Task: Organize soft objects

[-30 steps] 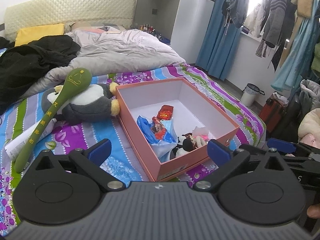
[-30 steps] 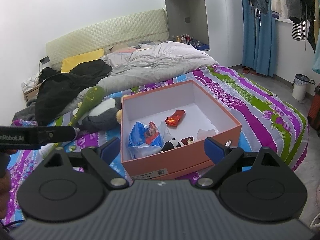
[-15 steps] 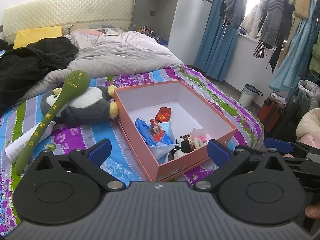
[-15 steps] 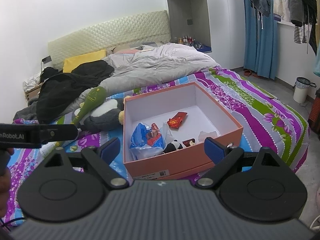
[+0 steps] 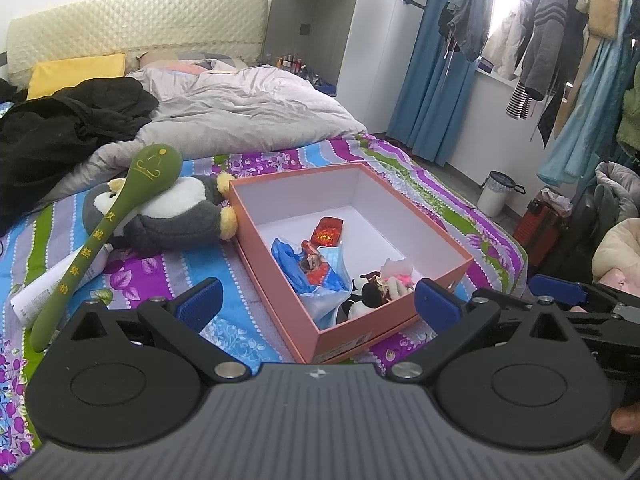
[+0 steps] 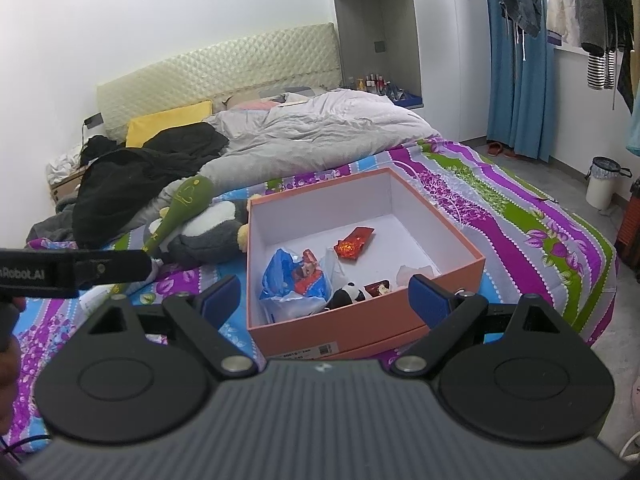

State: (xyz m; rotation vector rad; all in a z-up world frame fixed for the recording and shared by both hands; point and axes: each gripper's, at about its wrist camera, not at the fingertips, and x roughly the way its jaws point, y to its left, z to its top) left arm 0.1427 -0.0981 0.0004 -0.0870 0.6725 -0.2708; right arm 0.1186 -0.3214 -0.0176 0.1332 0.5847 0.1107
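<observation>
An open orange box (image 5: 396, 312) (image 6: 360, 332) sits on the striped bedsheet. It holds a blue bag (image 5: 298, 270) (image 6: 280, 276), a red packet (image 5: 328, 232) (image 6: 354, 242), a small panda toy (image 6: 346, 294) and a pink doll (image 5: 394, 280). A grey penguin plush (image 5: 176, 216) (image 6: 208, 232) lies left of the box with a green spoon-shaped plush (image 5: 108, 224) (image 6: 180, 208) across it. My left gripper (image 5: 318, 306) is open and empty, short of the box. My right gripper (image 6: 324, 300) is open and empty at the box's near wall.
A white tube (image 5: 56, 280) lies under the green plush. A black coat (image 5: 60, 132) and a grey duvet (image 5: 240, 112) cover the bed's far half. A bin (image 5: 496, 194) and hanging clothes (image 5: 540, 40) are to the right. The left gripper's arm (image 6: 72, 272) crosses the right wrist view.
Both grippers have pulled back and risen slightly from the box. Their jaws stay open. Nothing on the bed has moved.
</observation>
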